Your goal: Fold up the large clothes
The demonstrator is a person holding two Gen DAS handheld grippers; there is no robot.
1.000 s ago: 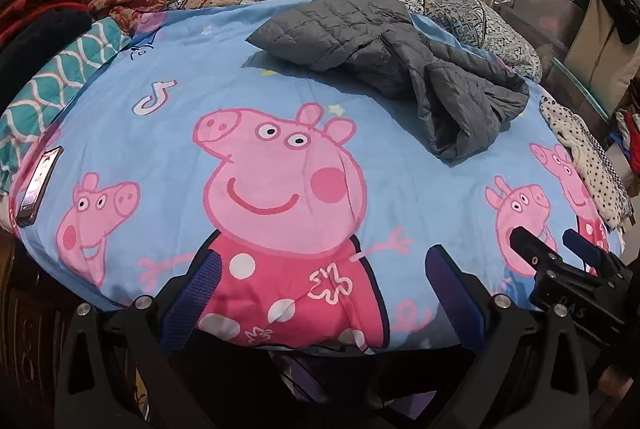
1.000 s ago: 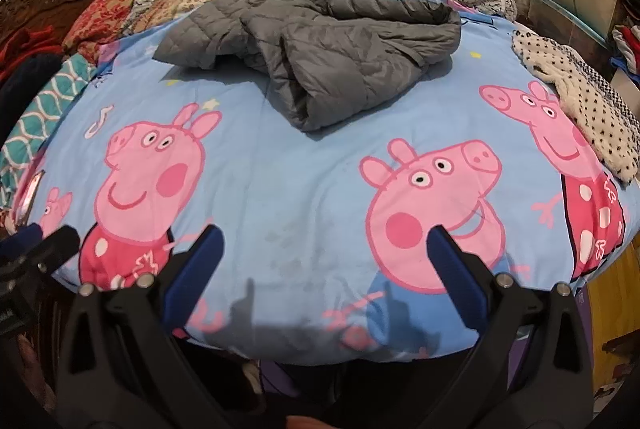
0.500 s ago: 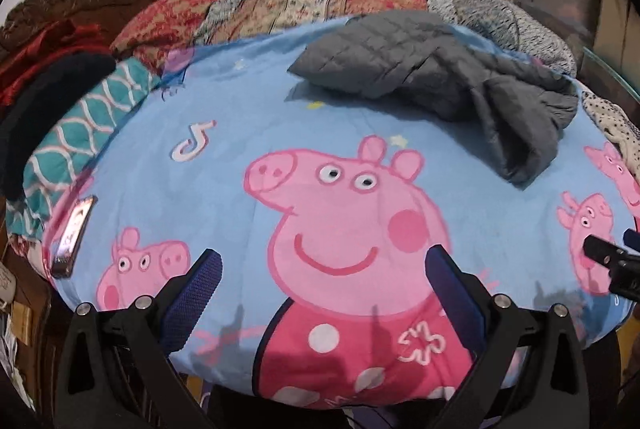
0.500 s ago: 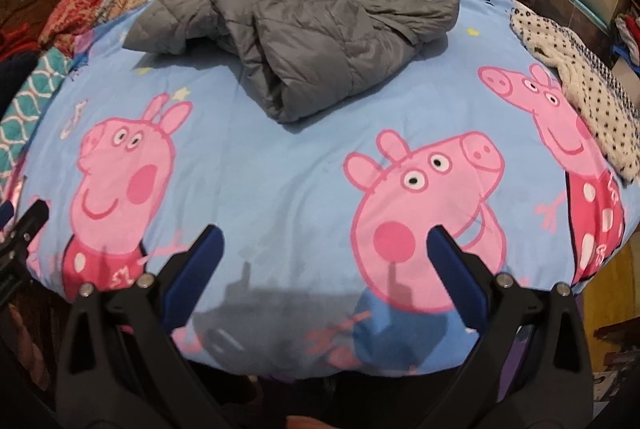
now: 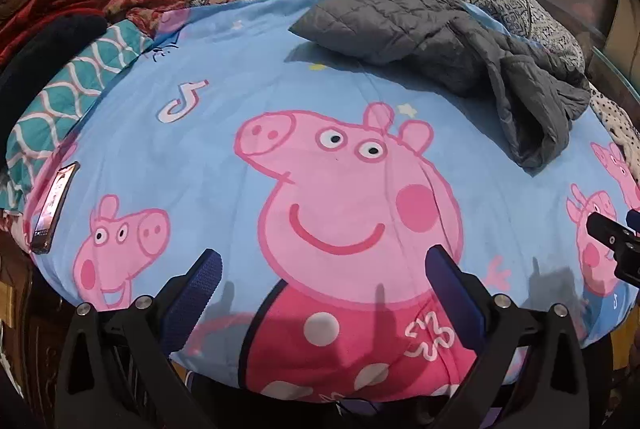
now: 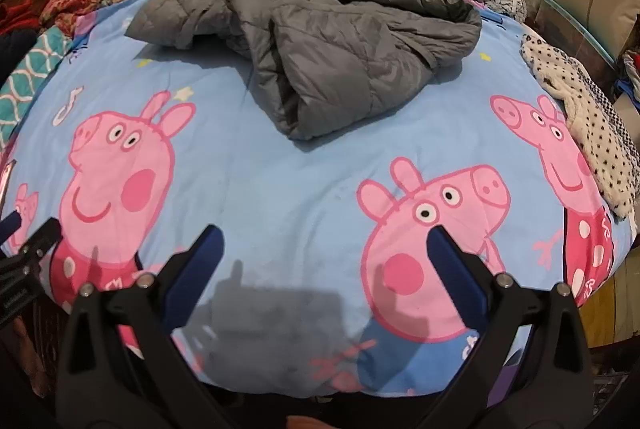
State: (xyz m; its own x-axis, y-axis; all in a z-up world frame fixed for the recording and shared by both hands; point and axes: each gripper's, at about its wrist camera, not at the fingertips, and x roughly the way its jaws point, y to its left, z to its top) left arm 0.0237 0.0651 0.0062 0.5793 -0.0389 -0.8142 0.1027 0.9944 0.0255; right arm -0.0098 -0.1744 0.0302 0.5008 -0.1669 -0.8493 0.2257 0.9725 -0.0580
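2 grippers hover wide over a cartoon-pig bedsheet.
Left gripper and right gripper hold nothing; crumpled grey quilted jacket lies well beyond them.

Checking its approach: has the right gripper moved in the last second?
Yes. The right gripper advanced toward the grey jacket, which now looks larger and nearer.

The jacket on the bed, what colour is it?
Plain grey, quilted jacket; the right wrist view shows it best.

Left tongs gape wide above the cartoon-pig bedsheet; a crumpled grey quilted jacket lies far across the bed; a phone rests at the sheet's left edge.
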